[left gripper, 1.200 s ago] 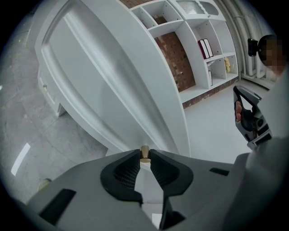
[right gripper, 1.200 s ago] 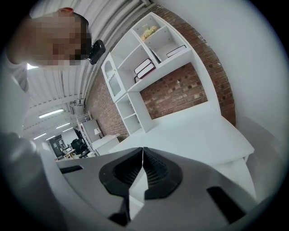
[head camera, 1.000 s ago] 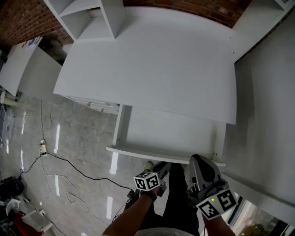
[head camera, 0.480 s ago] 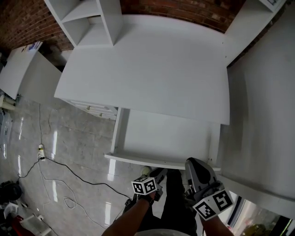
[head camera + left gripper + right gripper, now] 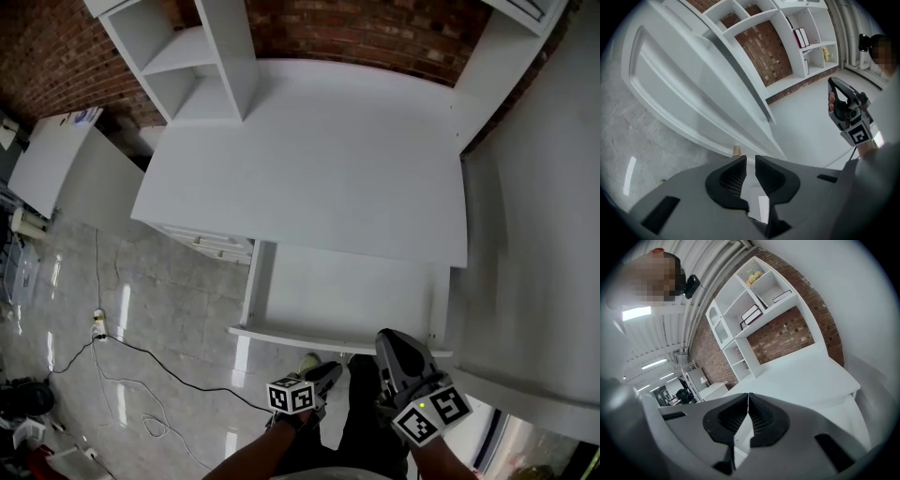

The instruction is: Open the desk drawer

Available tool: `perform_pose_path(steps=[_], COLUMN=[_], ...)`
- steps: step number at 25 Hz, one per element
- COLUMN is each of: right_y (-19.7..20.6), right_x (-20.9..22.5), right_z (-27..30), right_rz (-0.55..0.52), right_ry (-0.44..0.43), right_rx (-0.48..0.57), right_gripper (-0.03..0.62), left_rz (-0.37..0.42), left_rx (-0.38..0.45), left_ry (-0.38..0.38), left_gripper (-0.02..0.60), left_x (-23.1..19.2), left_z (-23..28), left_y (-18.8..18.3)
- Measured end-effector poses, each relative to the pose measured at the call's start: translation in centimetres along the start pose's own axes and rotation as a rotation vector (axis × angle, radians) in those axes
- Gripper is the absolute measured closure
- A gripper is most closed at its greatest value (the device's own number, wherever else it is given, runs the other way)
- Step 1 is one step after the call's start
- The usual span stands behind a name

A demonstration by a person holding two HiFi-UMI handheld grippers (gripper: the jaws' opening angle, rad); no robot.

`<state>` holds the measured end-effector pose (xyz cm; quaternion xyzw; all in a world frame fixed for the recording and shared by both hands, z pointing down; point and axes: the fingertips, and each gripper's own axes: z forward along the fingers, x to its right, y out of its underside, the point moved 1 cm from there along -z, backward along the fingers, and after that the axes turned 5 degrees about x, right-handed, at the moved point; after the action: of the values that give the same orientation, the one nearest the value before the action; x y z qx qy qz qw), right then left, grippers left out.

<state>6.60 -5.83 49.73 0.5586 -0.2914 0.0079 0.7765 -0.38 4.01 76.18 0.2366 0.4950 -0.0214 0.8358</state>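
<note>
1. In the head view, the left gripper (image 5: pixel 330 370) is being held low at 6 o'clock on an outstretched forearm (image 5: pixel 267 450). The right gripper (image 5: pixel 389 342) is being held just beside it at 5 o'clock. Both are being aimed toward 12 o'clock at the drawer (image 5: pixel 319 336).
2. The drawer is being shown pulled out from under the near edge of the desk (image 5: pixel 309 159), at 6 o'clock of the desktop. Its white bottom is being exposed. Its long axis is being laid from 9 to 3 o'clock, and its front is being faced toward 6 o'clock.
3. In the left gripper view, the jaws are being kept slightly apart, having just been closing a little, with nothing between them. A small brass-coloured knob (image 5: pixel 736 150) is being seen just past their tips at 12 o'clock.
4. In the right gripper view, the jaws are being pressed together on nothing. Books (image 5: pixel 751 313) are being stored in the shelf compartments at 12 o'clock.
</note>
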Motion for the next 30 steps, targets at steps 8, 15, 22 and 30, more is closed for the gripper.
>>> perform_pose_path(steps=[8, 15, 22, 30], right_y=[-2.0, -5.1, -8.2, -11.6], right_x=[-1.7, -4.5, -7.4, -10.4], right_z=[0.3, -0.3, -0.7, -0.6], right_rz=[-0.055, -0.128, -0.188, -0.236], right_ry=[-0.015, -0.033, -0.064, -0.103], right_rx=[0.007, 0.029, 0.066, 0.113], right_gripper=[0.577, 0.577, 0.577, 0.577], left_rz=[0.126, 0.308, 0.560, 0.790], left_rx=[0.080, 0.231, 0.334, 0.410], left_ry=[0.121, 0.200, 0.180, 0.177], left_gripper=[0.555, 0.568, 0.569, 0.569], left_x=[7.1, 16.0, 24.0, 31.5], left_z=[-4.3, -9.1, -13.2, -16.1], left_y=[-6.6, -14.9, -22.2, -26.6])
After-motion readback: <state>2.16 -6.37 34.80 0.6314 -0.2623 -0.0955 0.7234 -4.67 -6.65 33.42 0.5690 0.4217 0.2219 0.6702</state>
